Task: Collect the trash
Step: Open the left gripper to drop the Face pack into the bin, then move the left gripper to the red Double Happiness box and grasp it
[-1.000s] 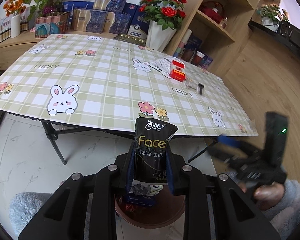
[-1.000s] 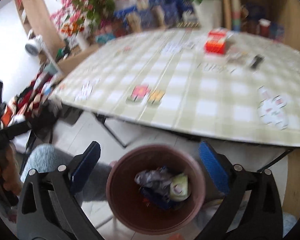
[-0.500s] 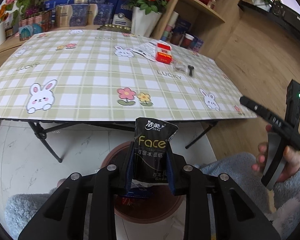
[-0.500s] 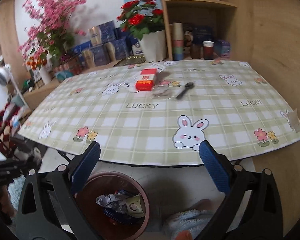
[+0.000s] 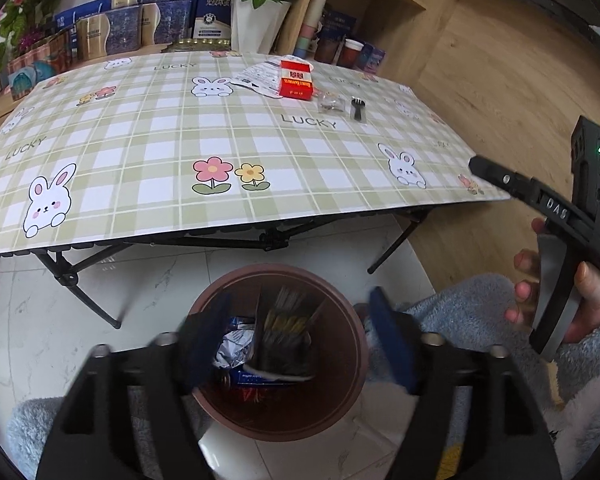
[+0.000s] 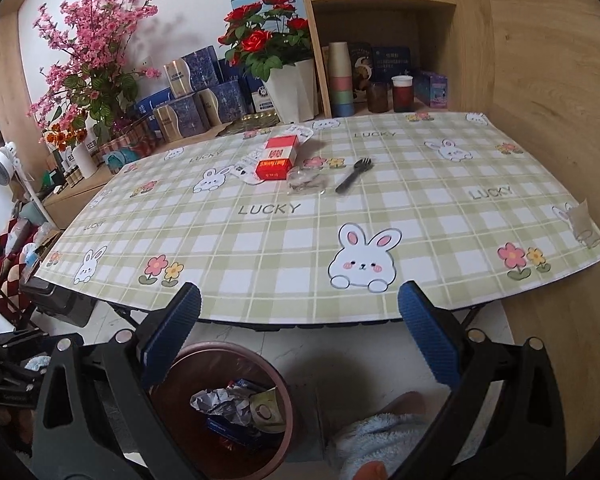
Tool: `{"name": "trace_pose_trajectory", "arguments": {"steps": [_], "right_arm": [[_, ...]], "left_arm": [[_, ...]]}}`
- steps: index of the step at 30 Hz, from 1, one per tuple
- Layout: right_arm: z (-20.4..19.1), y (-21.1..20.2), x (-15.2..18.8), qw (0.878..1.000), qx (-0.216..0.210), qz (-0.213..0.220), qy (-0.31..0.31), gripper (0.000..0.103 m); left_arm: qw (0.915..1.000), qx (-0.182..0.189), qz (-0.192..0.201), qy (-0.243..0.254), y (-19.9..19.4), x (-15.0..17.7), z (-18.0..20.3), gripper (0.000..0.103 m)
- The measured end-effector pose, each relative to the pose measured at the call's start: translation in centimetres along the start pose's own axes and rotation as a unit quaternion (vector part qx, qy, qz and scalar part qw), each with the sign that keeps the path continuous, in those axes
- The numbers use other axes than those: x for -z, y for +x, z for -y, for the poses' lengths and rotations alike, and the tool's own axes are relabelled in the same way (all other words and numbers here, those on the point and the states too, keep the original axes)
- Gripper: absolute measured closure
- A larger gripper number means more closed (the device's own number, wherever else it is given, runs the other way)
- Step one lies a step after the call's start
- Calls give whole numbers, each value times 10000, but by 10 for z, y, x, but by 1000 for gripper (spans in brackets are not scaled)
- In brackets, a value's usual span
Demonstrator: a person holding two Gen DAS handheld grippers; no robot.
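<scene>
Two grippers, one bin: I hold the left gripper over the brown waste bin on the floor, its jaws opening, and a dark tissue packet shows blurred between them but free of the pads, apparently dropping onto crumpled foil and wrappers inside. My right gripper hangs at the near table edge with jaws wide apart and nothing between them; from the left camera I see my right hand wrapped round its handle.

Beyond the bin stands the folding table under a green checked cloth printed with rabbits and flowers. Far across it lies what trash is left: a red carton resting on a flat printed wrapper, a crumpled clear film just beside the carton, and a small black plastic fork near the film.

I judge the carton light and stiff, best pinched across its narrow sides. The film looks limp and slippery, so I would close on its bunched middle. The fork looks thin and rigid; its handle is the place to grip, pads square to it. The wrapper lies flat and may need lifting by a free edge once the carton is off it.
</scene>
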State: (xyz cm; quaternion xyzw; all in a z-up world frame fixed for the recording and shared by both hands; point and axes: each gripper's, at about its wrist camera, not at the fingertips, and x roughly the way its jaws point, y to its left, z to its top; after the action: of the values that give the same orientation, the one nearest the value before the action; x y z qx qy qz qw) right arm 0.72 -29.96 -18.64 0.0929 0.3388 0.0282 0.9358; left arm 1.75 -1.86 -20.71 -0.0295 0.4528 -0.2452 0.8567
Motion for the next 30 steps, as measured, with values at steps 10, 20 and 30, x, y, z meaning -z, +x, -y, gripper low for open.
{"name": "trace_pose_trajectory", "arguments": {"steps": [10, 20, 30], "right_arm": [[-11, 8, 7, 9997, -191, -159, 2, 6], [-14, 16, 13, 9987, -350, -349, 109, 6], [-3, 21, -3, 9994, 12, -343, -31, 6]], "left_arm": [[9955, -596, 429, -599, -11, 11, -18, 8], [9899, -933, 583, -893, -15, 12, -29, 6], [9831, -1311, 1046, -731, -19, -21, -40, 6]]}}
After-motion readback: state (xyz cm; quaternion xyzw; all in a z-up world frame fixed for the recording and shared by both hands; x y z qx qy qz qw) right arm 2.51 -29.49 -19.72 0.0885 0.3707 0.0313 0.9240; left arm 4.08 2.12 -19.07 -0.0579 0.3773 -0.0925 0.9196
